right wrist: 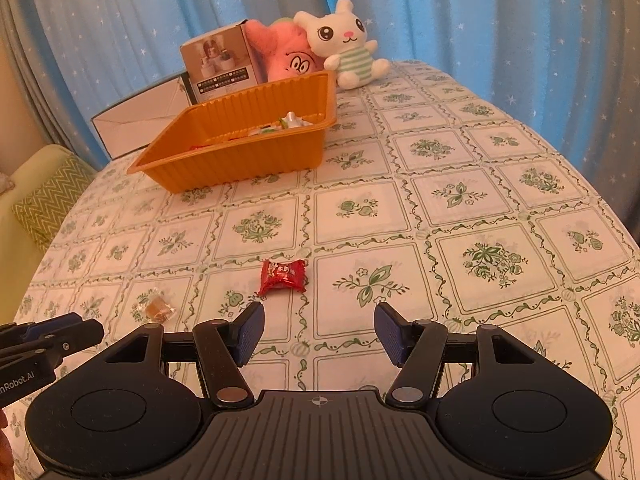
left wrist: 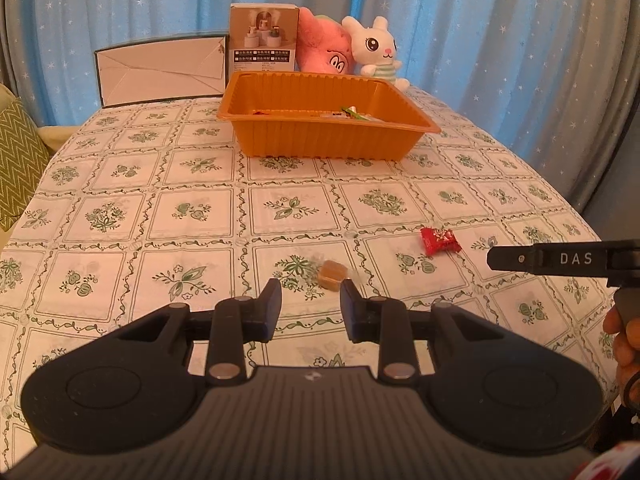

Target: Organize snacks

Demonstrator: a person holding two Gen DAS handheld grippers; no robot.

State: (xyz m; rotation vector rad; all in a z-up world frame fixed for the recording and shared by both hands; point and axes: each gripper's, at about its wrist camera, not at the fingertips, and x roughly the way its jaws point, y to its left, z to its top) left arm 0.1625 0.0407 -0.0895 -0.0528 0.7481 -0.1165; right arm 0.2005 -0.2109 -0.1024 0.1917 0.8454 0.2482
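Note:
A small brown candy in clear wrap [left wrist: 331, 274] lies on the tablecloth just ahead of my left gripper [left wrist: 310, 290], which is open and empty. It also shows in the right wrist view [right wrist: 158, 307]. A red wrapped candy [right wrist: 282, 277] lies just ahead and left of my right gripper [right wrist: 319, 314], which is open wide and empty; it also shows in the left wrist view [left wrist: 439, 241]. An orange plastic tray [left wrist: 248, 100] at the far side holds a few wrapped snacks [left wrist: 352, 113]. The tray also shows in the right wrist view [right wrist: 240, 148].
A white bunny plush [left wrist: 376, 50], a pink plush [left wrist: 324, 46], a product box [left wrist: 264, 38] and a flat white box [left wrist: 160, 70] stand behind the tray. A green zigzag cushion [left wrist: 18, 160] sits off the table's left edge. Blue curtains hang behind.

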